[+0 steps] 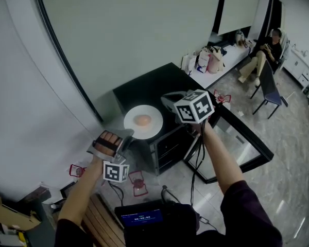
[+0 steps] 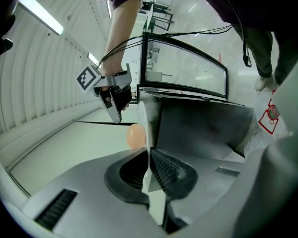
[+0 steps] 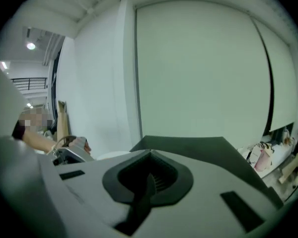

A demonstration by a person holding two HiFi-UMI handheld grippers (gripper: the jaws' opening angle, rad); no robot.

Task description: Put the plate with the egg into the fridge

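One grip: left gripper pinches rim of round white ceramic plate.
right gripper: jaws pressed together, empty.
loose tan egg: fragile, rolls; I keep level.

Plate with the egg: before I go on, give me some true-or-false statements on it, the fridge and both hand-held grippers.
1. The plate sits on top of the fridge. True.
2. The egg lies on the plate. True.
3. The left hand-held gripper is open and clear of the plate. False: it is shut on the plate's rim.
4. The fridge door is closed. False: it stands open.
5. The right hand-held gripper holds the egg. False: its jaws are together with nothing between them.
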